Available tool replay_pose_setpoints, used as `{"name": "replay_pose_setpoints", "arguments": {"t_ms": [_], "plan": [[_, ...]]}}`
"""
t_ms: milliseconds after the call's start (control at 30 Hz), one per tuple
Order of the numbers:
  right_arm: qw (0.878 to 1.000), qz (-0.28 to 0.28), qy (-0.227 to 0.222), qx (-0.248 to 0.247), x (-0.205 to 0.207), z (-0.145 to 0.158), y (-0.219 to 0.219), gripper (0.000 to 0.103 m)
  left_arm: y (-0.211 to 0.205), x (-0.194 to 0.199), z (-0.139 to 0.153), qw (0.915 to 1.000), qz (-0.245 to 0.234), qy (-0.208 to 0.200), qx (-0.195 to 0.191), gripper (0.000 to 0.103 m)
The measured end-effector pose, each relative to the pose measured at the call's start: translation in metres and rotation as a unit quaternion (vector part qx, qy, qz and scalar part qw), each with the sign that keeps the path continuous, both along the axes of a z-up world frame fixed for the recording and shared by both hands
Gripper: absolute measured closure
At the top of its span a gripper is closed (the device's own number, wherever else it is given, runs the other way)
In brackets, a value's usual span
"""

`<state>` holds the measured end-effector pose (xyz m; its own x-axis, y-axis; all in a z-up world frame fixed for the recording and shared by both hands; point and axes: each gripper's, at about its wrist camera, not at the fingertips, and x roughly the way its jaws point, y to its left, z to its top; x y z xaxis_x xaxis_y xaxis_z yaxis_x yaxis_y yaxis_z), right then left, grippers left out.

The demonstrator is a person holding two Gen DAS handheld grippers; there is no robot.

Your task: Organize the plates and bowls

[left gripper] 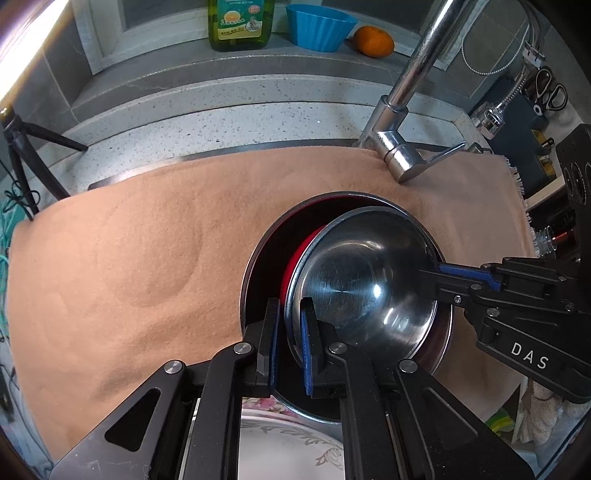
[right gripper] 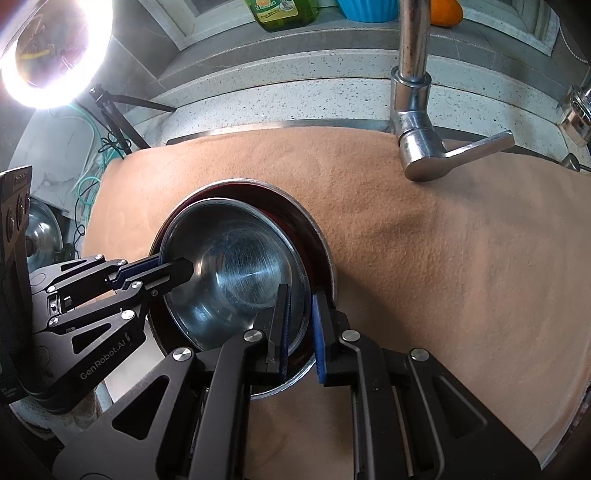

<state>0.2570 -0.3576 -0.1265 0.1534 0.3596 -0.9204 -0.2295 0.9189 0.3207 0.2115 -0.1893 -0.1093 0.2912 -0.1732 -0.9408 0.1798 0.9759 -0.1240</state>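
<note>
A small steel bowl (left gripper: 365, 280) sits tilted inside a larger steel bowl (left gripper: 258, 258) with a red inside, on a tan cloth (left gripper: 129, 258). My left gripper (left gripper: 290, 332) straddles the small bowl's near rim, one finger inside and one outside, with a narrow gap. My right gripper (left gripper: 430, 271) holds the opposite rim. In the right wrist view the small bowl (right gripper: 236, 273) lies in the larger bowl (right gripper: 321, 240), my right gripper (right gripper: 301, 328) straddles its rim, and my left gripper (right gripper: 173, 267) is on the far rim.
A floral plate (left gripper: 288, 446) lies under my left gripper. A chrome tap (left gripper: 402, 147) stands behind the bowls. A green bottle (left gripper: 240, 22), blue cup (left gripper: 317, 26) and orange (left gripper: 373, 40) stand on the sill. A ring light (right gripper: 51, 51) glares at the left.
</note>
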Motion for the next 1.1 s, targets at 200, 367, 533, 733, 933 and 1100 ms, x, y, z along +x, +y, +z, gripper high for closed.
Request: {"name": "replay_pose_setpoints", "arguments": {"t_ms": [200, 367, 533, 733, 933, 1100], "plan": [[1.0, 0.002, 0.003, 0.004, 0.0, -0.001, 0.0, 0.088, -0.002, -0.001, 0.001, 1.0, -0.003, -0.003, 0.008, 0.095], [1.0, 0.001, 0.006, 0.01, -0.001, -0.001, -0.002, 0.088, 0.0, -0.001, 0.002, 0.9999, 0.003, -0.007, 0.008, 0.092], [1.0, -0.004, 0.009, 0.015, -0.002, -0.002, -0.005, 0.087, 0.004, -0.003, 0.006, 0.9999, 0.005, -0.013, 0.005, 0.092], [1.0, 0.0, 0.016, 0.017, -0.005, -0.001, -0.003, 0.084, 0.006, -0.005, 0.008, 0.9999, 0.005, -0.012, -0.003, 0.092], [1.0, 0.012, 0.018, 0.016, -0.012, 0.002, 0.001, 0.084, 0.01, -0.007, 0.009, 0.9998, 0.011, -0.014, -0.01, 0.092], [1.0, 0.009, 0.011, 0.008, -0.018, 0.007, 0.003, 0.081, 0.018, -0.011, 0.025, 0.9991, 0.012, -0.029, -0.028, 0.092]]}}
